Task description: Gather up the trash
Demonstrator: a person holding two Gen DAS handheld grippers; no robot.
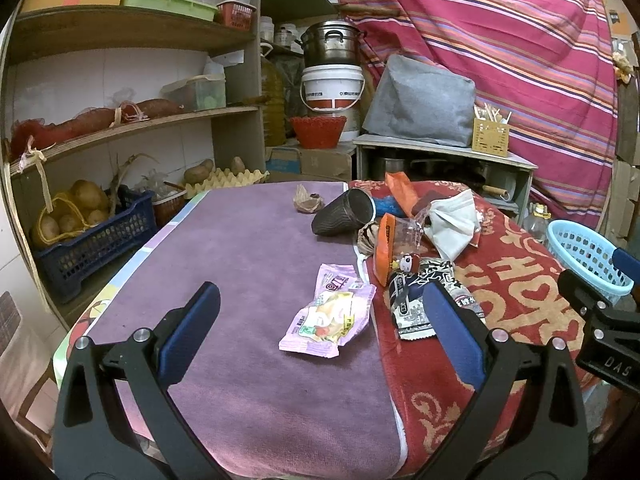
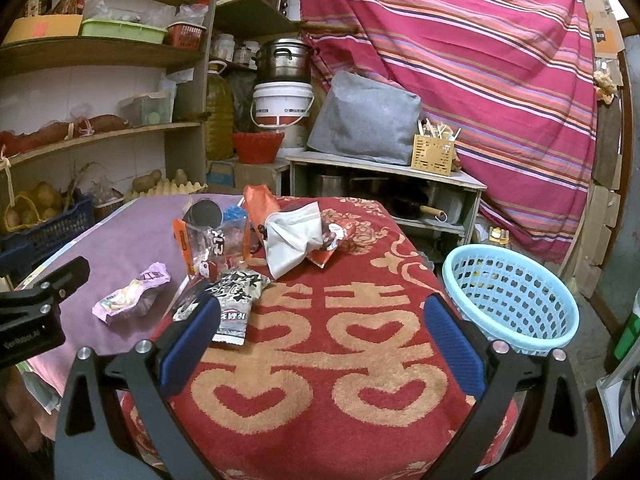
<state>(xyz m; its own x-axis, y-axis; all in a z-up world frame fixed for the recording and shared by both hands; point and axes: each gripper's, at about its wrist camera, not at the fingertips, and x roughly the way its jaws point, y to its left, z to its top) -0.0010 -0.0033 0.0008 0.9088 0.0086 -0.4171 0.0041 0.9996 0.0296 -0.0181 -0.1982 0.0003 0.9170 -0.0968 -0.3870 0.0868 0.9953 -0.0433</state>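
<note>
The black-and-white wrapper (image 1: 416, 300) is partly behind the left tongs' (image 1: 332, 324) right finger, and the print on it is too small to read. In the right wrist view the blue basket (image 2: 516, 292) has its near rim tucked behind a finger. The bench's near edge is hidden by both tongs.

Both wrist views look forward, low over the cloth-covered desk (image 1: 248, 240); they share the pink crumpled snack wrapper (image 1: 328, 312) (image 2: 130, 294), though seemingly from slightly different sides.
</note>
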